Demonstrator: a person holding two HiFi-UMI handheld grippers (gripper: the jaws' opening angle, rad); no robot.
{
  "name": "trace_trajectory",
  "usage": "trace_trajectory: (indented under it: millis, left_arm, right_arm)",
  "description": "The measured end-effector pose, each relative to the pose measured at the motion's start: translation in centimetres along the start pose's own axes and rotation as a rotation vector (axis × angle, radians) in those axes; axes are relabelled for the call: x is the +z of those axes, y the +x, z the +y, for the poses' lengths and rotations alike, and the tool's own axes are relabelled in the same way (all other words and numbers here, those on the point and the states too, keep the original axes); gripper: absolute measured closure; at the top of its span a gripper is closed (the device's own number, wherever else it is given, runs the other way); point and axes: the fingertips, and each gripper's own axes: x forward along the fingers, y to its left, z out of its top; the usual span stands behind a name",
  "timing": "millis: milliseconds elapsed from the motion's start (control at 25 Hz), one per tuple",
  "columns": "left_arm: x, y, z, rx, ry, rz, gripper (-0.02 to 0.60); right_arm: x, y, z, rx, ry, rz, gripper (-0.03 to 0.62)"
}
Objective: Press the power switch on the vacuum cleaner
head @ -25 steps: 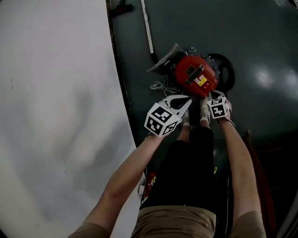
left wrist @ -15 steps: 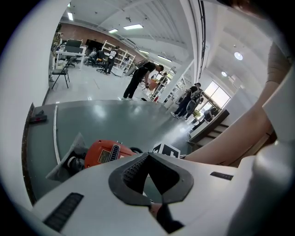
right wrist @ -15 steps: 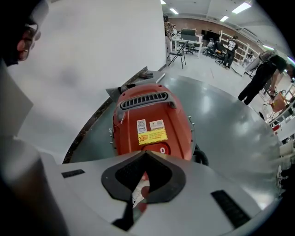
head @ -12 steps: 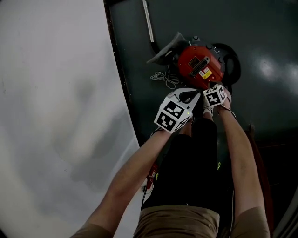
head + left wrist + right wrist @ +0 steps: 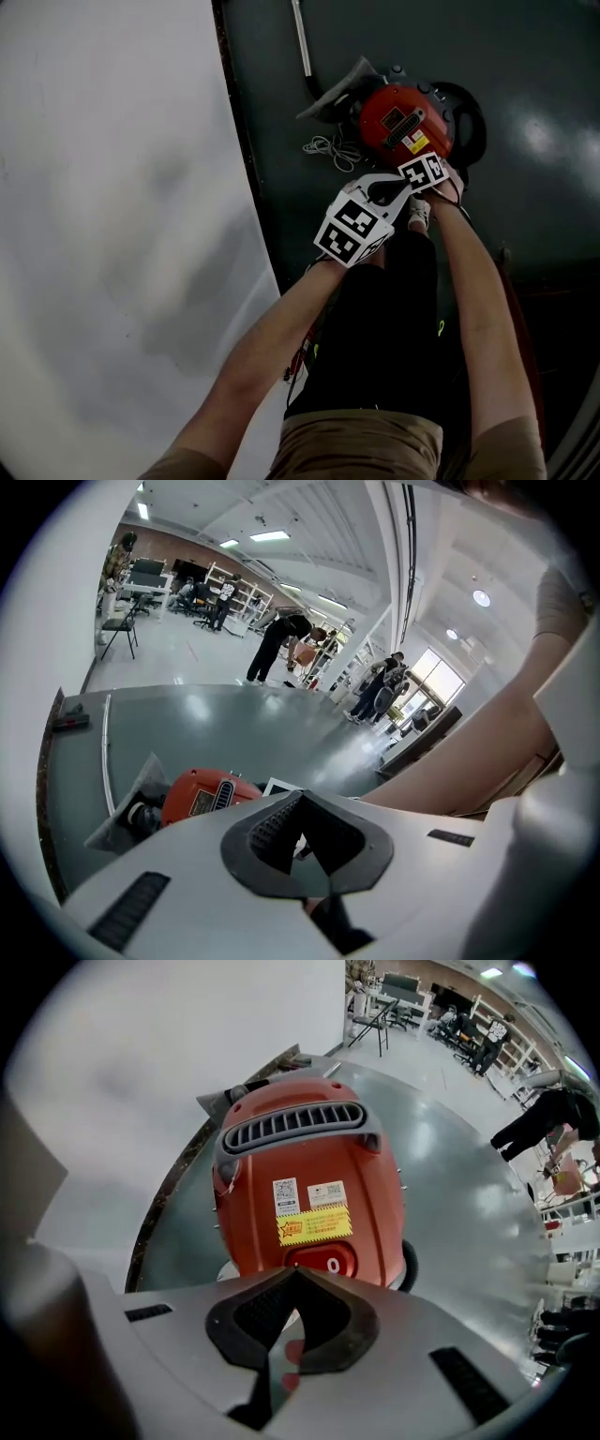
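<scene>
Power switch (image 5: 320, 1261) — just beyond the closed right gripper (image 5: 295, 1279)

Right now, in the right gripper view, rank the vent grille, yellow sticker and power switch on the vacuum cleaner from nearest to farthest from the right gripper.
1. The power switch: just beyond the right gripper, lowest on the vacuum cleaner.
2. The yellow sticker: directly above the switch.
3. The vent grille: farthest, across the top.
</scene>
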Motion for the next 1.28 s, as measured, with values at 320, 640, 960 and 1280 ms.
trace_trajectory:
  millis: [320,640,960,1280]
  left_arm:
    - [3.6,-3.9,-3.8,0.008,0.043,-0.069,0.578]
    - [8.2,-11.8,-9.1,0.032,0.045,-0.146,0.578]
    - [12.5,-23.0,-15.7,0.077,0.094,-0.265,0.578]
    - [18.7,-30.9,-22.5,0.013,0.096,-0.344,0.578]
  right_arm:
    - [-0.7,-1.2,-1.0,0.191,0.201,-0.089,0.582]
    - [0.1,-18.9,-1.3,0.144,-0.019,-0.448,0.582]
    - [3.2,-45.2,3.5,-0.004,-0.288,-0.779,0.58]
    - [4.0,-65.2,6.2,0.026,-0.383,-0.989,0.582]
